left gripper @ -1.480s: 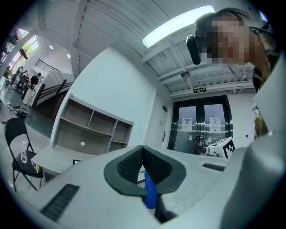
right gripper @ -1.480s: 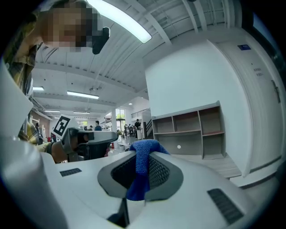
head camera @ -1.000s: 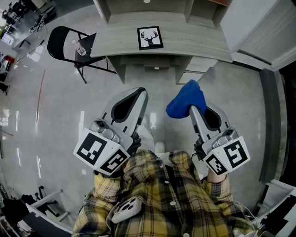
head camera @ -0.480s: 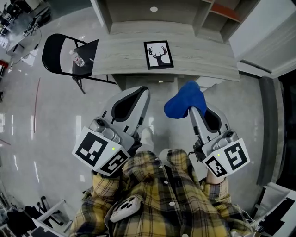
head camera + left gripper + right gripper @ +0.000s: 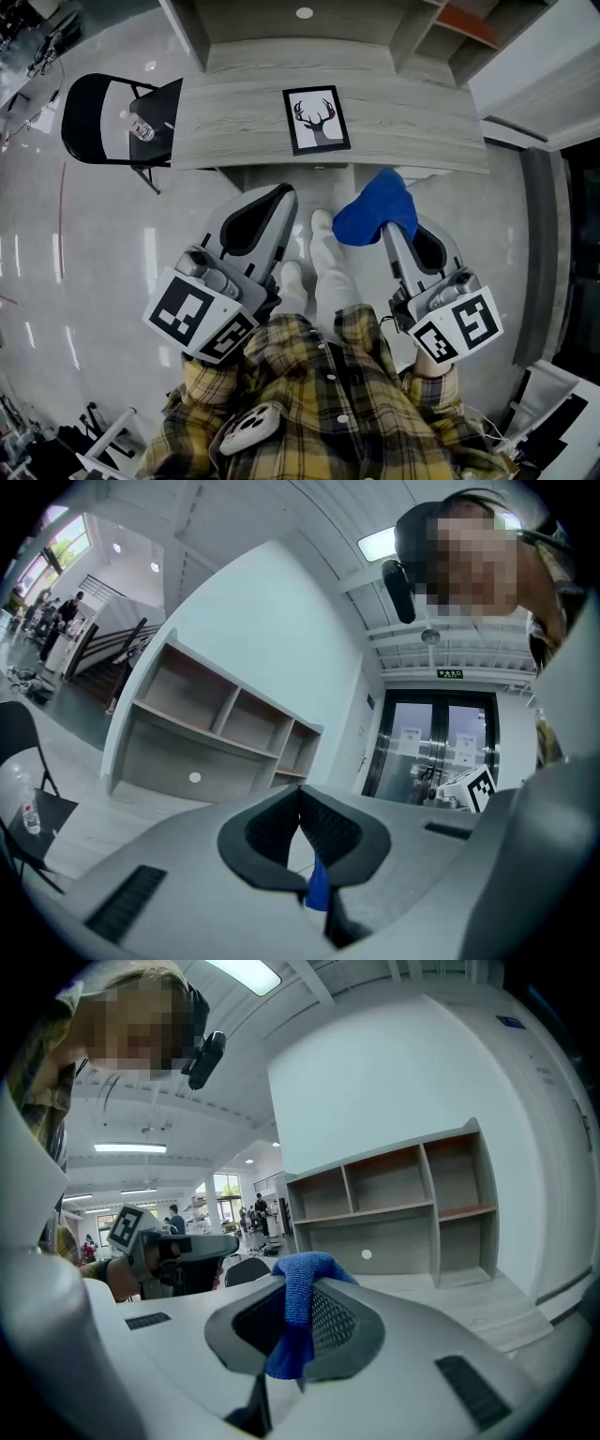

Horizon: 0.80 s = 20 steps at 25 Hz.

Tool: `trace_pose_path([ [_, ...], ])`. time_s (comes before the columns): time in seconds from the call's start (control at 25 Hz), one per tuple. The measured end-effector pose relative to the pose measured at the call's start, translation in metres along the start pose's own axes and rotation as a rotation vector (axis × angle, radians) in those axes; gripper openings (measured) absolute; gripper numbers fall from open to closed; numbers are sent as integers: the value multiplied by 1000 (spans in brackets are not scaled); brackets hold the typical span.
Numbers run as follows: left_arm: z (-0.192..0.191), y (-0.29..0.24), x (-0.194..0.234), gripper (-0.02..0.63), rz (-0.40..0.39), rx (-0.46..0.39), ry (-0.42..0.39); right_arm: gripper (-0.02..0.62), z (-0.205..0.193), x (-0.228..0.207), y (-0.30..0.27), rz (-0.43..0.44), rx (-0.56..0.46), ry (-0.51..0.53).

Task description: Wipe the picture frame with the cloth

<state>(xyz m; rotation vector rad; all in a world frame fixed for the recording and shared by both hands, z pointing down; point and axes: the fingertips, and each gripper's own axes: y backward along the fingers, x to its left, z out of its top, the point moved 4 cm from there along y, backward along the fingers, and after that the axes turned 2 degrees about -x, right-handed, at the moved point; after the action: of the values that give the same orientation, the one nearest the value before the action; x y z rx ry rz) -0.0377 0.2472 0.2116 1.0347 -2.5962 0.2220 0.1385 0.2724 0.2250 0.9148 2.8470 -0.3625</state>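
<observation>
Currently: picture frame (image 5: 317, 120), deer print, lying flat on the desk tabletop (image 5: 422, 131), midway along and near its front edge. Cloth (image 5: 375, 208), blue, pinched between the jaws of the right gripper (image 5: 394, 230), just short of that edge. Left gripper (image 5: 279, 195): jaws together, nothing held.
</observation>
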Motion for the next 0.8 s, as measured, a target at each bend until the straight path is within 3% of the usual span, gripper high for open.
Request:
trace_pose_path([
  [0.56, 46, -149, 77, 6, 83, -64, -27, 41, 61, -133, -121, 118, -18, 40],
  [0.8, 63, -183, 112, 6, 146, -100, -4, 41, 75, -168, -158, 147, 3, 59],
])
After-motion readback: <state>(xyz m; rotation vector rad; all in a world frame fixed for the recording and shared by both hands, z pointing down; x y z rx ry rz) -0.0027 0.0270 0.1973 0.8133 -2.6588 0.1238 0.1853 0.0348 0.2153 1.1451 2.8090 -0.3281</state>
